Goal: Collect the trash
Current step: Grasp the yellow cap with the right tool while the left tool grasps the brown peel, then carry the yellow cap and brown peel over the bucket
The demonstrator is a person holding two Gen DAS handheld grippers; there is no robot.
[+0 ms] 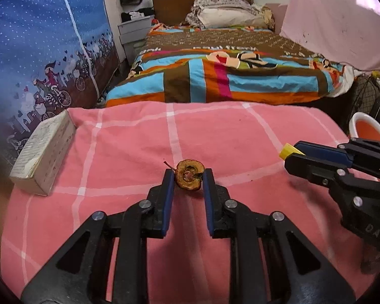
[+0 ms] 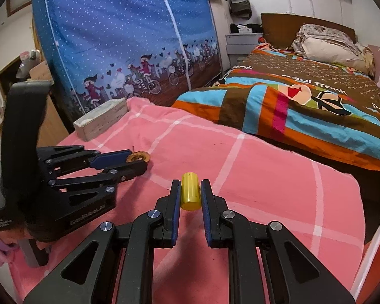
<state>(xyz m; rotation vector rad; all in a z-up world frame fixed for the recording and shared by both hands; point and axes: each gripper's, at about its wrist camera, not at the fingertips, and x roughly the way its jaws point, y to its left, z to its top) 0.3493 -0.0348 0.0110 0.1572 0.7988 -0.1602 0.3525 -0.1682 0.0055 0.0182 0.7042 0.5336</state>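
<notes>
Right now both grippers are down at the pink checked cloth (image 1: 129, 136), each at a piece of trash. The left gripper (image 1: 188, 177) has a dried apple slice (image 1: 189, 177) between its tips, near the middle of the cloth. Its blue pads (image 1: 169, 181) stand at either side of the slice at a narrow opening, and they look to be touching its edges, so I read it as gripped, though lightly. The right gripper (image 2: 190, 190) is closed on a small yellow cylinder (image 2: 190, 192), which sits lengthwise between the pads, its far end poking out past the tips; this one is held off to the right of the slice.

To do this step well, the left grip should be firmed gently — the slice is thin, dry and likely brittle, and a hard squeeze could crack it or flick it out sideways. A straight lift off the cloth would keep the stem (image 1: 168, 164) from snagging the fabric. The cylinder is smooth and round, so it should stay level while carried. A white-rimmed orange bin (image 1: 366, 129) shows at the far right edge, probably where both belong. The white block (image 1: 41, 157) at the far left is well apart.
</notes>
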